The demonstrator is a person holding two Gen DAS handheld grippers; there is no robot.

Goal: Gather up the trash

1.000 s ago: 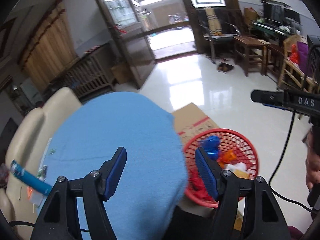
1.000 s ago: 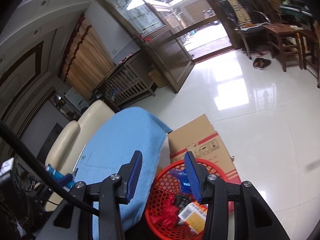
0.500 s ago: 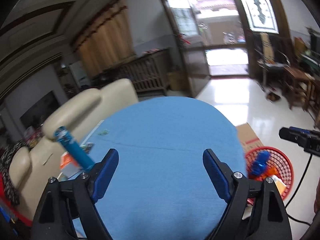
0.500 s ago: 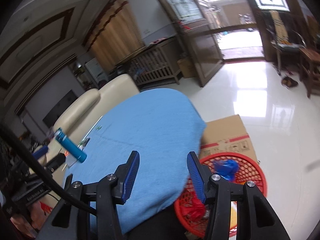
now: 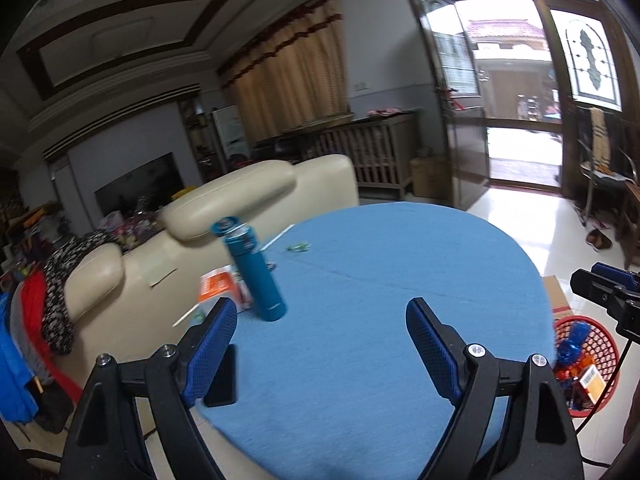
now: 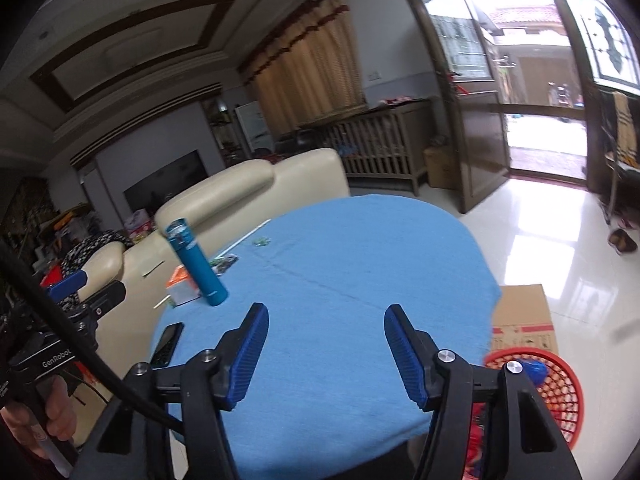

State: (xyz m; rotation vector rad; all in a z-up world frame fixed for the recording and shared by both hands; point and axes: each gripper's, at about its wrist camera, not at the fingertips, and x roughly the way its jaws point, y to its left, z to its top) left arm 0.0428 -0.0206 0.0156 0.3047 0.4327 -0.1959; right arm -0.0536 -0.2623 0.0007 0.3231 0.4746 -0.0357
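Several scraps [image 5: 218,286] litter the blue worktop [image 5: 380,300]; red basket [image 5: 592,344] holds wrappers. Left gripper [image 5: 320,344] wide, empty; right gripper [image 6: 326,354] opening, empty.

We count one desk [image 5: 400,280] under a blue cloth. On it, one teal bottle [image 5: 256,276] stands; just beside the bottle lies one orange-and-white carton [image 5: 218,284], one dark phone [image 6: 166,344] nearer us, one small green wrapper [image 5: 298,246] and two thin white straws [image 5: 276,238]. Off the desk's right edge we count one red basket [image 5: 596,344] and one cardboard box [image 6: 524,316].
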